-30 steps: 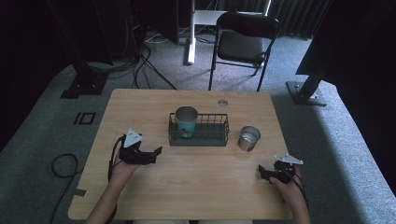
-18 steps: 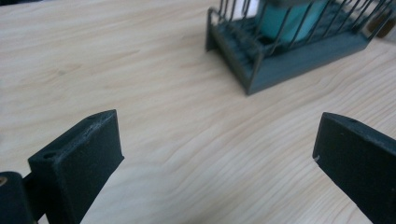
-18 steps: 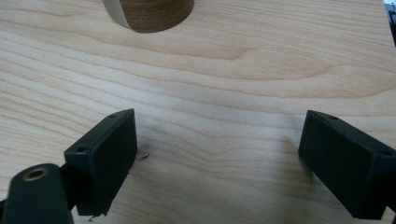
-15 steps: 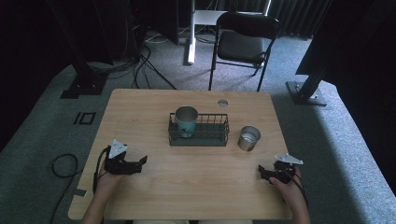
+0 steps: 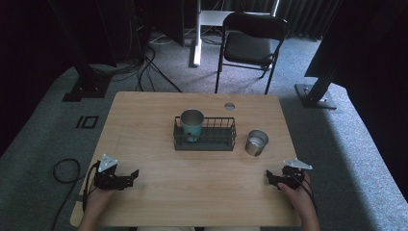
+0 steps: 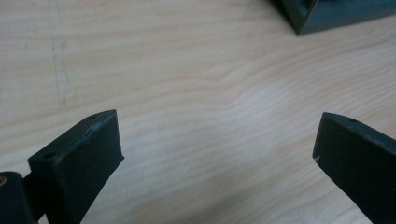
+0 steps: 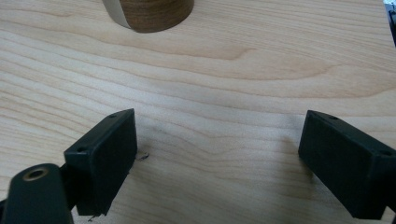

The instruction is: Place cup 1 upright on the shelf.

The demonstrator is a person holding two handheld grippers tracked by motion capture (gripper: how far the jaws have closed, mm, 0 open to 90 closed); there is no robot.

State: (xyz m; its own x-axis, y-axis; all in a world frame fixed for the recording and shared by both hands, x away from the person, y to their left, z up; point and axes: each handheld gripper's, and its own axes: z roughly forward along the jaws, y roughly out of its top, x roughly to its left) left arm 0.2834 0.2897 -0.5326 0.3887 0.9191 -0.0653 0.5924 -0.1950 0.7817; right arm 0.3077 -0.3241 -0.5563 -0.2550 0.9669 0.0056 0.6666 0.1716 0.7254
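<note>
Jaws spread, empty, on both left gripper [image 5: 126,176] and right gripper [image 5: 272,179]; steel cup [image 5: 256,142] ahead of right jaws, apparently next to grasp.

Far ahead of the left gripper [image 5: 134,174], a black metal folding chair [image 5: 252,45] stands on grey carpet [image 5: 53,120] beside black cables [image 5: 150,61].

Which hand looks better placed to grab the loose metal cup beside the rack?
Probably the right. The right gripper sits open just below the cup on the table's right side, and its own view shows the cup's base straight ahead. The left gripper, also open, is far across the table.
</note>
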